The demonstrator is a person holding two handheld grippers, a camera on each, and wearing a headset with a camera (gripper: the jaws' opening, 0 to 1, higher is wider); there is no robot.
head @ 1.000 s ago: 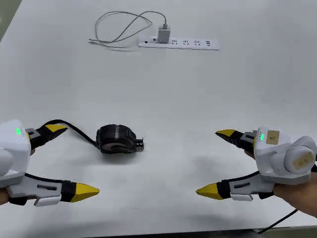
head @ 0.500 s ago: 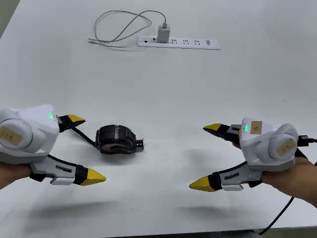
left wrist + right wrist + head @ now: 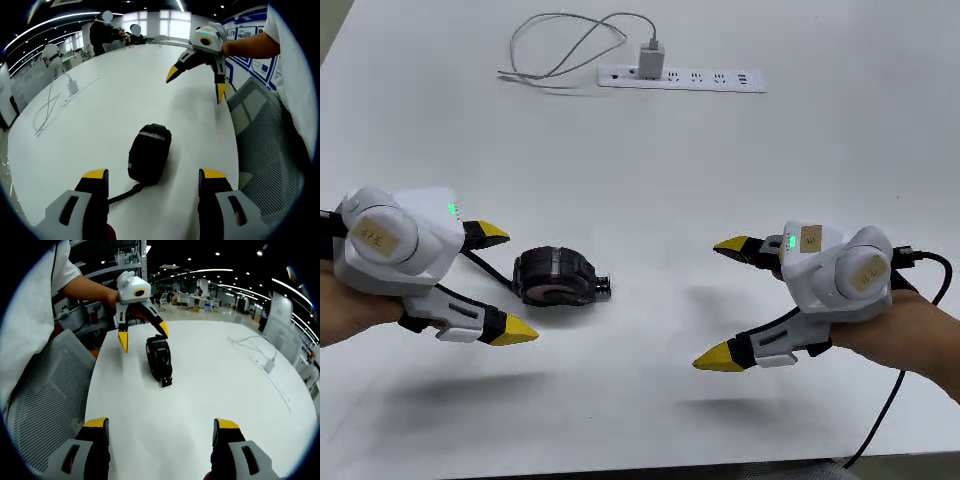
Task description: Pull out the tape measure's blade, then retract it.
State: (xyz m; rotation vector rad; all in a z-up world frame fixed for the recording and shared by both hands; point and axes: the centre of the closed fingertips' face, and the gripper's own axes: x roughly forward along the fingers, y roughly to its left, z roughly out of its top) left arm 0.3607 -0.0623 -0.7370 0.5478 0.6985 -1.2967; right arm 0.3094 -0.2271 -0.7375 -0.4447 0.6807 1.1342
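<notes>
Open tabletop [image 3: 650,200] between tape measure [image 3: 555,277] and right gripper [image 3: 710,303]

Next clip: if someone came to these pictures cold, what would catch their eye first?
A black tape measure lies alone on the broad white table, just ahead of the open left gripper with its yellow jaw tips. The right gripper, also open, hovers well apart on the other side, pointing toward it. At the table's far end sits a white power strip with a charger plugged in.
</notes>
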